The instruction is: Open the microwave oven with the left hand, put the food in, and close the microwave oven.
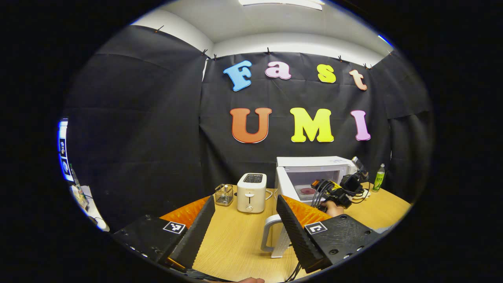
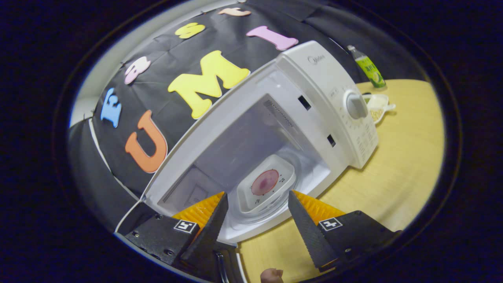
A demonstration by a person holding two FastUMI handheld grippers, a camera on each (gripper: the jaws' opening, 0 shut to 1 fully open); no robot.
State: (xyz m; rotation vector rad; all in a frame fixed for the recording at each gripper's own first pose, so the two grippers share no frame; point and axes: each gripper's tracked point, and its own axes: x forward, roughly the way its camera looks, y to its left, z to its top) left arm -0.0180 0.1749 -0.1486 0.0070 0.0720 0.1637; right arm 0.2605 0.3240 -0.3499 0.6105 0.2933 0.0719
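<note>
The white microwave oven (image 2: 314, 110) stands at the far edge of the light wooden surface (image 2: 401, 169), cavity open. The white square dish holding a reddish round of food (image 2: 267, 184) rests inside on the glass turntable. The right tool (image 2: 257, 214) is spread and empty, just in front of the cavity. The open white door with its looped handle (image 1: 271, 236) lies directly beside the spread, empty left tool (image 1: 245, 224), the nearer one for closing.

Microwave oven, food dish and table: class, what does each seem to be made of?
Microwave oven: probably painted metal or plastic, going by its smooth matte white casing. Food dish: looks like white ceramic or plastic, glossy with rounded edges; I can't tell which. Table: wood or wood-look laminate, with pale grain lines and a slight sheen.
</note>
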